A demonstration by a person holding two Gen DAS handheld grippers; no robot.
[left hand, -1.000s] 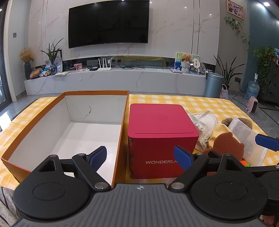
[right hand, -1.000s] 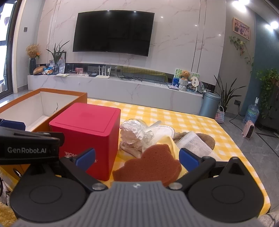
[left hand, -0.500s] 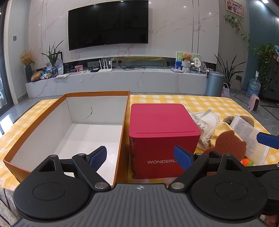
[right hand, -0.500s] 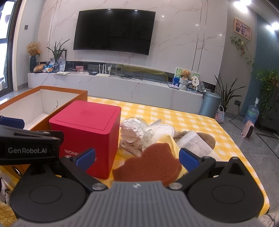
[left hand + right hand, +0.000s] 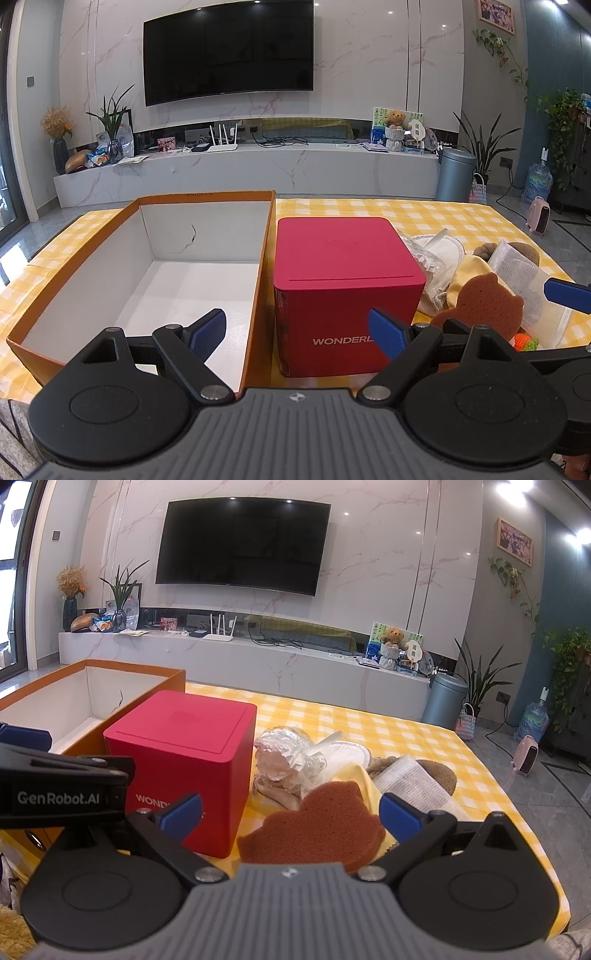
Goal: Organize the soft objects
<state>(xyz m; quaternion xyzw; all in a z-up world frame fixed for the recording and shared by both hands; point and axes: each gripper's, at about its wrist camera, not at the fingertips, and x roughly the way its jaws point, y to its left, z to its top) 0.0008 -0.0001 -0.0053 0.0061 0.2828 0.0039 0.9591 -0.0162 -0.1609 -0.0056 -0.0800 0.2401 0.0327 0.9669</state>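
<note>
A pile of soft items lies on the yellow checked tablecloth (image 5: 406, 734) to the right of a red box (image 5: 347, 266). It holds a brown bear-shaped sponge (image 5: 317, 823), a yellow cloth (image 5: 364, 786), a clear bag with white stuffing (image 5: 280, 760), a white mesh packet (image 5: 413, 786) and a brown plush (image 5: 439, 775). My right gripper (image 5: 291, 812) is open, and the sponge sits low between its fingers, ungripped. My left gripper (image 5: 297, 332) is open and empty, before the gap between the red box and an open orange box (image 5: 264, 258) with a white, bare inside.
In the left wrist view the sponge (image 5: 480, 306) shows at the right, beside a blue fingertip (image 5: 569, 295) of the right gripper and a small orange and green item (image 5: 524, 339). The left gripper's body (image 5: 55, 794) fills the right wrist view's left side. Beyond the table stand a TV wall and a marble bench.
Both views have shifted only slightly. Both grippers stay open, and the sponge and boxes lie where they were.
</note>
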